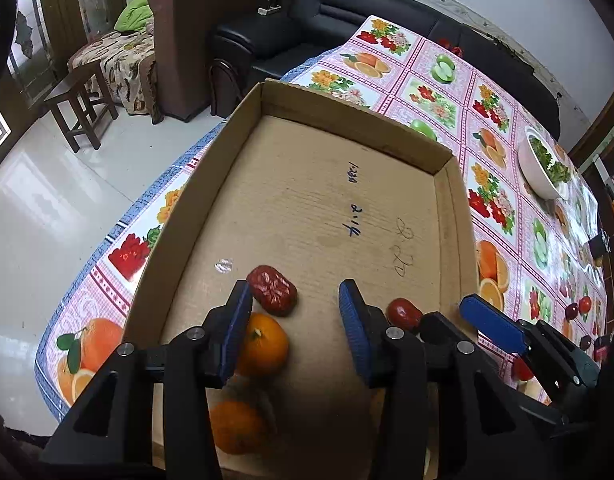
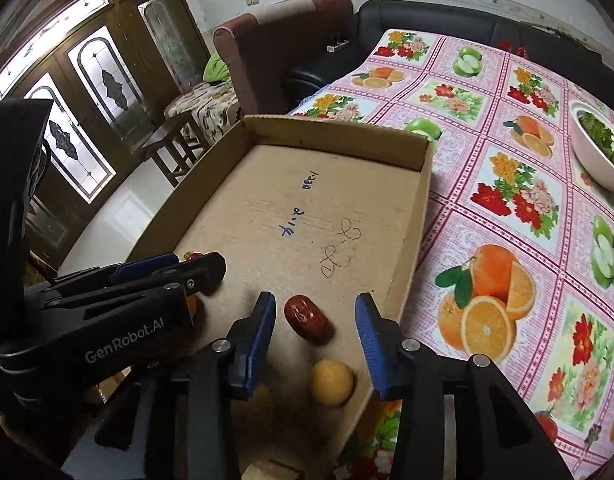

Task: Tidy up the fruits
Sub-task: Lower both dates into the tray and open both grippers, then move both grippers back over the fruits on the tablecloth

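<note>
A shallow cardboard box (image 1: pixel 349 118) lies on the fruit-print tablecloth. My left gripper (image 1: pixel 295 318) is open above the box's near end. A wrinkled red date (image 1: pixel 272 290) lies at the tip of its left finger. An orange (image 1: pixel 267 346) sits partly behind that finger, and a second orange (image 1: pixel 237 426) is nearer. My right gripper (image 2: pixel 317 320) is open with another red date (image 2: pixel 307 318) lying loose between its fingers, gaps on both sides. A small yellow fruit (image 2: pixel 331 382) rests just behind that date. In the left wrist view the right gripper (image 1: pixel 463 316) stands beside that date (image 1: pixel 405 314).
A white bowl (image 2: pixel 599 156) of greens stands at the table's far right. Several small dark and red fruits (image 1: pixel 579 308) lie on the cloth right of the box. Beyond the table's left edge are a wooden stool (image 1: pixel 81 100), an armchair and a black sofa.
</note>
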Action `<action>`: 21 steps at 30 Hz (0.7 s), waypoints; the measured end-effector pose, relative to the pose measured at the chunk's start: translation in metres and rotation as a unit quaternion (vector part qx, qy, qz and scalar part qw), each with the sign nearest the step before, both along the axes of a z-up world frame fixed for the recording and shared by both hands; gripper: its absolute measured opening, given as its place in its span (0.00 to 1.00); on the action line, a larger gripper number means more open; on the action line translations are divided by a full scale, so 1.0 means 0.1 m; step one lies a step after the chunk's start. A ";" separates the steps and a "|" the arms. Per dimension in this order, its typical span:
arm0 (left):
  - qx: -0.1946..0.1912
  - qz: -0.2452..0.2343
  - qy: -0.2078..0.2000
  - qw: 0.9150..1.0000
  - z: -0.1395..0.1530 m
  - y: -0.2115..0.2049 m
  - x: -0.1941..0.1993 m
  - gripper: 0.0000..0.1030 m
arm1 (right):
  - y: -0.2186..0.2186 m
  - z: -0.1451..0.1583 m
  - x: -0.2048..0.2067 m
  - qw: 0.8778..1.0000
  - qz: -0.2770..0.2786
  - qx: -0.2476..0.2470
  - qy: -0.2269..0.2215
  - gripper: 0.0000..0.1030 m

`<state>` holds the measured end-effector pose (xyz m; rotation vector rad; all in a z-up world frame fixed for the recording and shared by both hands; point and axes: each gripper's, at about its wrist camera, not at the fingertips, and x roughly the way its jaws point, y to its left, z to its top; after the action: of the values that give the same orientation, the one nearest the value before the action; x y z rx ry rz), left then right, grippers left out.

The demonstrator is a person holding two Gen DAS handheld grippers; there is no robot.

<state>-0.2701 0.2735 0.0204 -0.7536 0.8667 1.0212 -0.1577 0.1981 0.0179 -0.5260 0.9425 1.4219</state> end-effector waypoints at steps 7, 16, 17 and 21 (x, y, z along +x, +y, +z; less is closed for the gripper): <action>0.004 -0.002 -0.003 1.000 0.08 -0.10 0.01 0.42 | -0.18 0.07 0.08 1.000 -0.012 0.008 0.005 0.41; 0.010 -0.016 -0.008 1.000 0.16 -0.26 0.09 0.42 | -0.49 0.23 0.24 0.999 -0.035 0.025 0.009 0.42; 0.011 -0.018 -0.008 1.000 0.17 -0.28 0.11 0.42 | -0.53 0.25 0.27 0.999 -0.038 0.027 0.009 0.42; 0.012 -0.026 -0.009 1.000 0.19 -0.34 0.17 0.42 | -0.71 0.29 0.42 0.998 -0.058 0.034 0.009 0.44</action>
<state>-0.2532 0.2390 0.0392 -0.7158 0.8532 0.9757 -0.1160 0.1272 0.0464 -0.4029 0.9217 1.3512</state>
